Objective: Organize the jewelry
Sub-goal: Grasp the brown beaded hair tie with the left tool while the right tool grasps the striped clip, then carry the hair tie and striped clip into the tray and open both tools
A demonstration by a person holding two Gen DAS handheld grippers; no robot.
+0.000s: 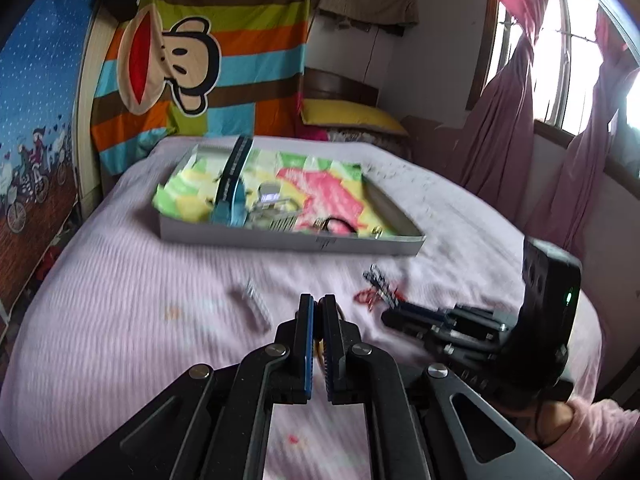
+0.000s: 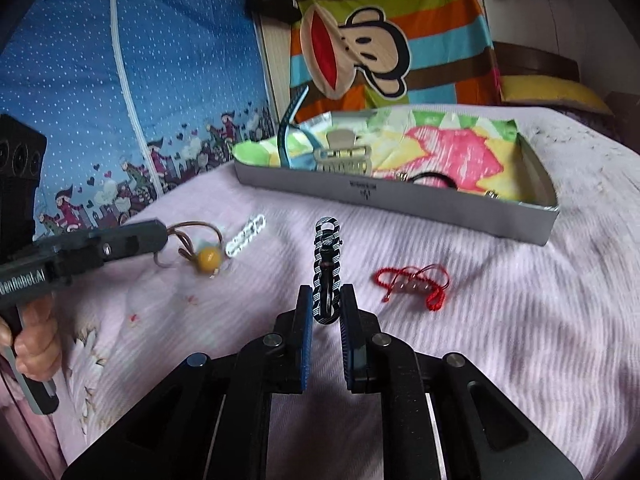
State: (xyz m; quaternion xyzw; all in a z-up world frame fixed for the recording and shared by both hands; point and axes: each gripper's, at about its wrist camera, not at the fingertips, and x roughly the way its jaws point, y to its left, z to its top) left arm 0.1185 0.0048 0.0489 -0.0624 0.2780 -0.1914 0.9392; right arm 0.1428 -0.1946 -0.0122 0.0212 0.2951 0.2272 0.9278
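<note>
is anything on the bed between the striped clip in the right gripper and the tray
Nothing visible. The right gripper holds the striped clip, with only bare bedspread up to the tray. The red cord lies off right.

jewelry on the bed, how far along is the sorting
Partway. The tray already holds a blue headband, a grey hair claw and a black hair tie. In hand: the left claw grips a brown cord with a yellow bead; the right claw pinches a black-and-white clip. Left on the bed: the red bracelet and a white clip.
</note>
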